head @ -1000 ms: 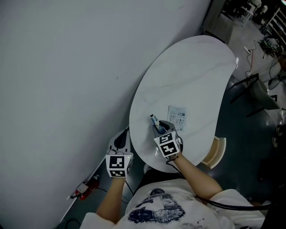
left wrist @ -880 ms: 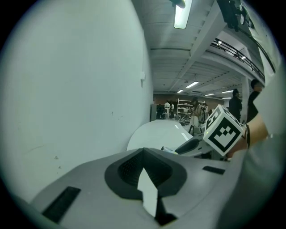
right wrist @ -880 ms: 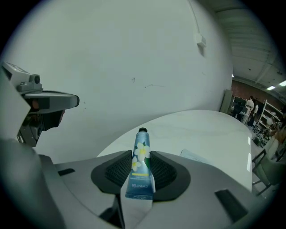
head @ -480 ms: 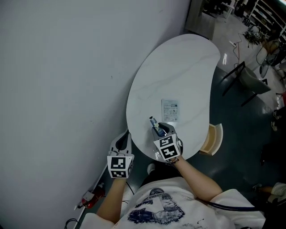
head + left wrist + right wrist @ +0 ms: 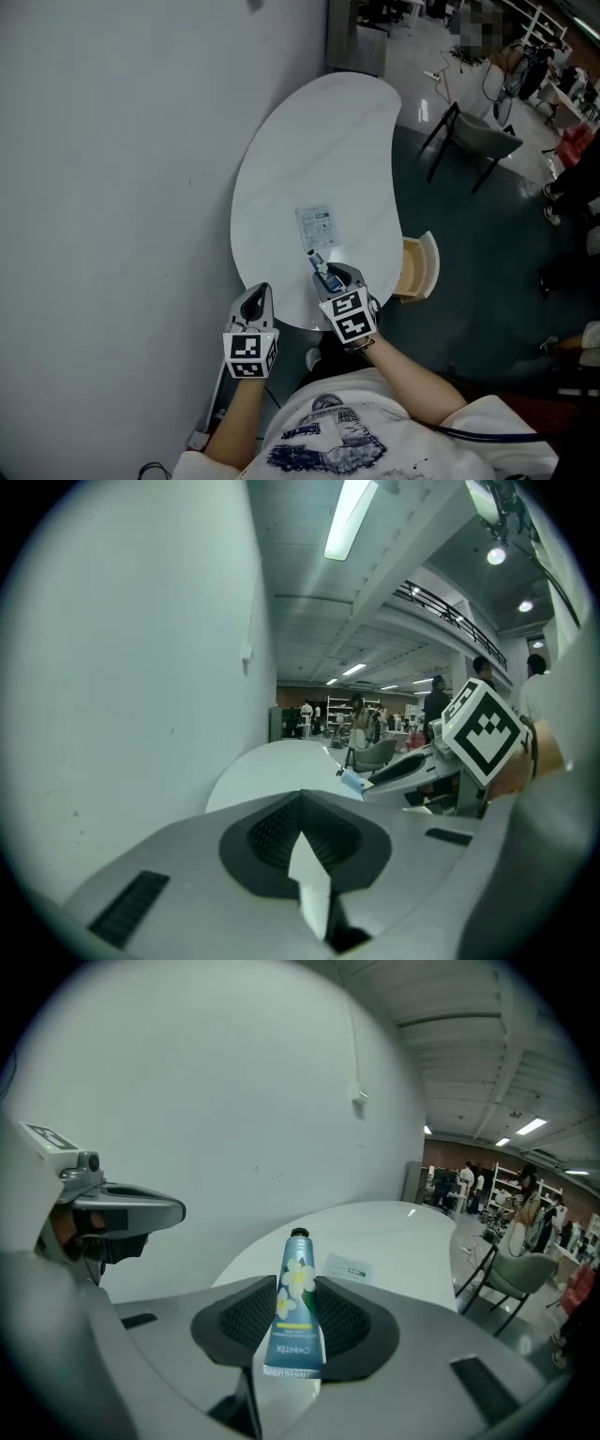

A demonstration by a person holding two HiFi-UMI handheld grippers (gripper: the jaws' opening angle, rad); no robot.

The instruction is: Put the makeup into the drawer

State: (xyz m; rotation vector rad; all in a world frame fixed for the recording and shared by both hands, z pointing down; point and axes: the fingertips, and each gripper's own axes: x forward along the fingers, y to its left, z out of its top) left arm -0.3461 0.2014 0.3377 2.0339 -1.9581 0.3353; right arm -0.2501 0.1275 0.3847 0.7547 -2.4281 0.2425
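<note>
A blue hand-cream tube (image 5: 294, 1312) with white flowers and a black cap is clamped between the pads of my right gripper (image 5: 295, 1288), cap pointing away. In the head view that right gripper (image 5: 330, 274) hovers over the near end of the white kidney-shaped table (image 5: 319, 141), with the tube (image 5: 321, 266) sticking out ahead of it. A pale wooden drawer (image 5: 418, 267) stands pulled out under the table's right edge. My left gripper (image 5: 257, 294) is shut and empty, off the table's near left edge; in its own view the left gripper (image 5: 301, 799) has its jaws together.
A small printed sachet (image 5: 317, 226) lies flat on the table just beyond the tube. The grey wall (image 5: 112, 187) runs close along the table's left. A chair (image 5: 473, 142) stands on the dark floor to the right, with people and shelving further back.
Both grippers have risen and shifted right along the table's near end. The tube's tip, once left of the sachet, now points at it. The head view has swung, showing more floor.
</note>
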